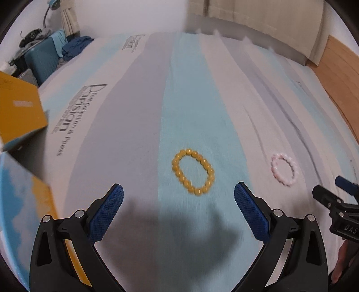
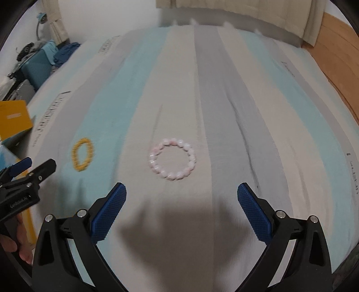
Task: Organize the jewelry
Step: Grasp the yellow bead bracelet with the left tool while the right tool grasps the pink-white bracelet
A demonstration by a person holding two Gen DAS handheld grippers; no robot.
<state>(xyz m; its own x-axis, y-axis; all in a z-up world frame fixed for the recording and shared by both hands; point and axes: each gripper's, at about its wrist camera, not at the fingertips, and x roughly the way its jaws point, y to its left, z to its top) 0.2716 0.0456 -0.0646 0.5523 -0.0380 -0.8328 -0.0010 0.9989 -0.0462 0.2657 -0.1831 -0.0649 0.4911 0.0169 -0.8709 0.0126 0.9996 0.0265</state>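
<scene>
Left wrist view: the left gripper hovers with jaws spread wide and empty; the yellow bead bracelet lies flat on the striped bedsheet just ahead, and a yellow box stands at the bed's left edge.

Right wrist view: the right gripper, jaws likewise wide apart and empty, faces the pink bead bracelet, which lies well apart from the yellow one.

Striped bed fills the room; beige curtains behind, wooden floor right
</scene>
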